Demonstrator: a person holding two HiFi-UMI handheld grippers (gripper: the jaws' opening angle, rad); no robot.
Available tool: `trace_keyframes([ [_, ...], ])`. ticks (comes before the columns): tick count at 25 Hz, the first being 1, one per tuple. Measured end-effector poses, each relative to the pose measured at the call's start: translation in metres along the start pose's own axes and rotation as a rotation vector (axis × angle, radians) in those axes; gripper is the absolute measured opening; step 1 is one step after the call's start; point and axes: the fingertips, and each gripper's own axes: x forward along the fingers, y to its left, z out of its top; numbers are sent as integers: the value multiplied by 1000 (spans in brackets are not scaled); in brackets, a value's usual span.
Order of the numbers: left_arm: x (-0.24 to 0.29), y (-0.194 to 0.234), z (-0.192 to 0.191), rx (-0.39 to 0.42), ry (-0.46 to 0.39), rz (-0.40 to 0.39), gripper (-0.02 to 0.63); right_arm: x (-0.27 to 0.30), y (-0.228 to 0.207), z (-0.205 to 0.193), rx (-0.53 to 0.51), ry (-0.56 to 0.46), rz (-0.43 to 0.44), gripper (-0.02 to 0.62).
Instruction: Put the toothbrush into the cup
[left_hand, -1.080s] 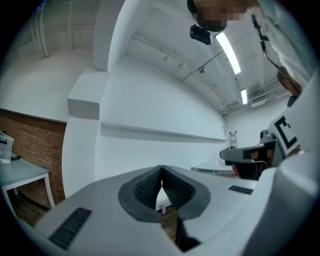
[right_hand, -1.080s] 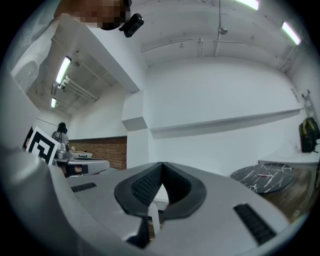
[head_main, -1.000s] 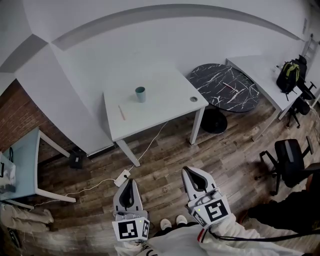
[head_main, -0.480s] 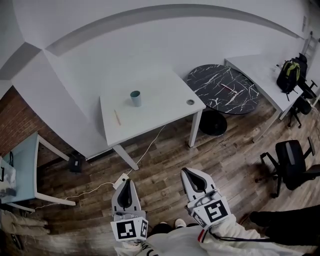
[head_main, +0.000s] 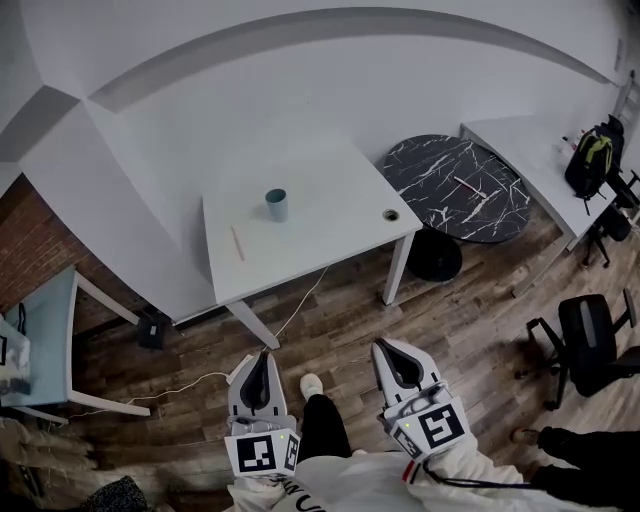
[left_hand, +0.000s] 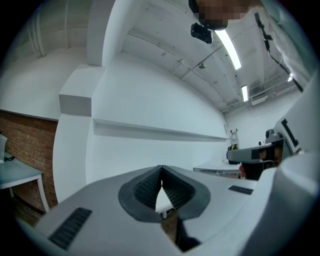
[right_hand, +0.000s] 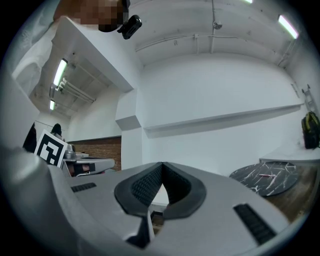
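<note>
Table: white, square, back against wall; front and right edges free. Open wood floor between table and person. Cable runs from under table across floor. Marble table just right of it.
Cup: upright, toward rear of table.
Toothbrush: flat on table, left of cup, apart from it, near left edge.
Left gripper: fingers closed tip to tip, nothing between.
Right gripper: fingers together, empty.
Both over floor, well short of table.
</note>
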Motion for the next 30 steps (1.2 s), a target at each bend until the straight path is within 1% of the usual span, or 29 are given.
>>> trace_keyframes([
  [5,46,26,-12,15,-1,-13,11,53,-13,-11,-6,-2,-9,3],
  [10,103,69,-17,-2,0,-11,11,126,-19,-15,-23,4,7,3],
  [18,197,160,-18,-15,22,24,11,273,-19,-15,-30,20,53,3],
  [22,240,206,-16,-19,19,46,11,339,-17,-14,-44,23,70,3],
  [25,265,227,-17,-18,18,53,11,372,-22,-14,-45,25,68,3],
  [30,292,249,-26,-35,39,65,11,404,-32,-21,-17,34,64,3],
])
